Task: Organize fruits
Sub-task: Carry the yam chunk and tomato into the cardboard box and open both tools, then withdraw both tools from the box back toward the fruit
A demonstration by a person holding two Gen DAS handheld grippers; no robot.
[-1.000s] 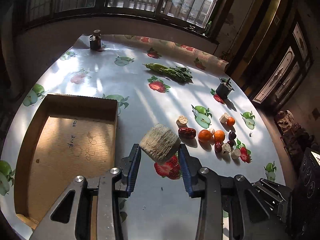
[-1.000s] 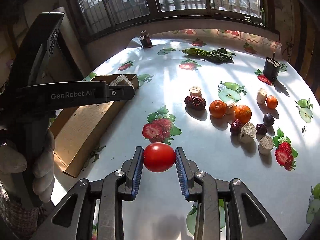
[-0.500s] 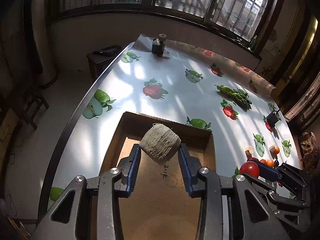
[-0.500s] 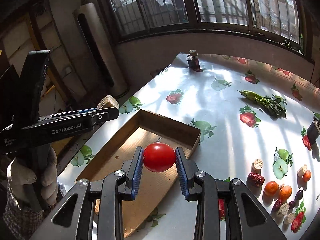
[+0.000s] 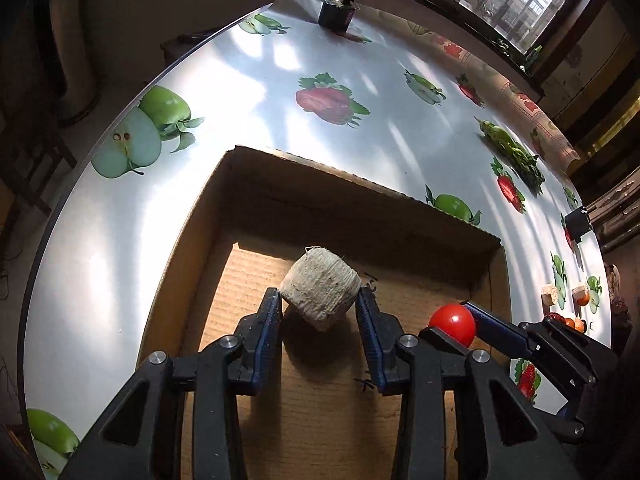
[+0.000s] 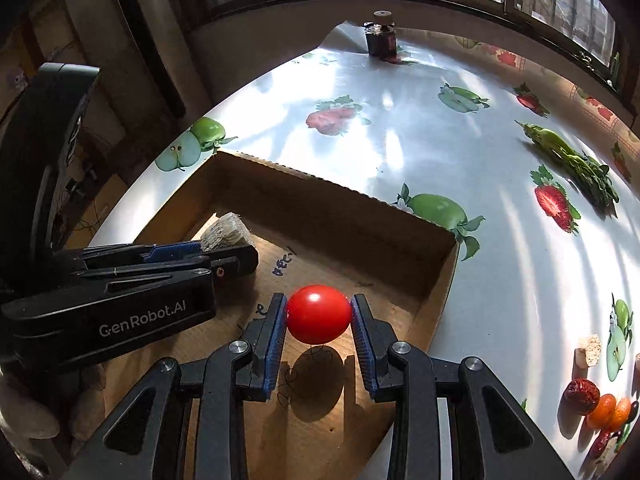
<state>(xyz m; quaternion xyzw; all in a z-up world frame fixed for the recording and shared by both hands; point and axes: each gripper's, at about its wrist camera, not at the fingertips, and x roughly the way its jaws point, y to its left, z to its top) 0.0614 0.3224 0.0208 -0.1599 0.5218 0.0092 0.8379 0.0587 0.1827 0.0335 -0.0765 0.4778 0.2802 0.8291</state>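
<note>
My left gripper [image 5: 318, 308] is shut on a pale, ridged chunk of fruit [image 5: 320, 286] and holds it just above the floor of the shallow cardboard box [image 5: 352, 184]. My right gripper [image 6: 319, 314] is shut on a red tomato [image 6: 319, 314], also low over the box floor [image 6: 328, 420], to the right of the left gripper [image 6: 224, 240]. In the left wrist view the tomato [image 5: 453, 323] shows at the right, between the right gripper's blue pads. The pale chunk [image 6: 226, 232] shows in the right wrist view at the left gripper's tip.
The box lies on a round table with a fruit-print cloth [image 6: 420, 140]. A cluster of loose fruits [image 6: 600, 404] sits at the table's right side. A bunch of green vegetables [image 6: 572, 164] lies far right, and a small dark jar [image 6: 382, 36] stands at the far edge.
Both grippers swung left from over the fruit cluster to over the cardboard box and sank toward its floor, each still gripping its fruit.
</note>
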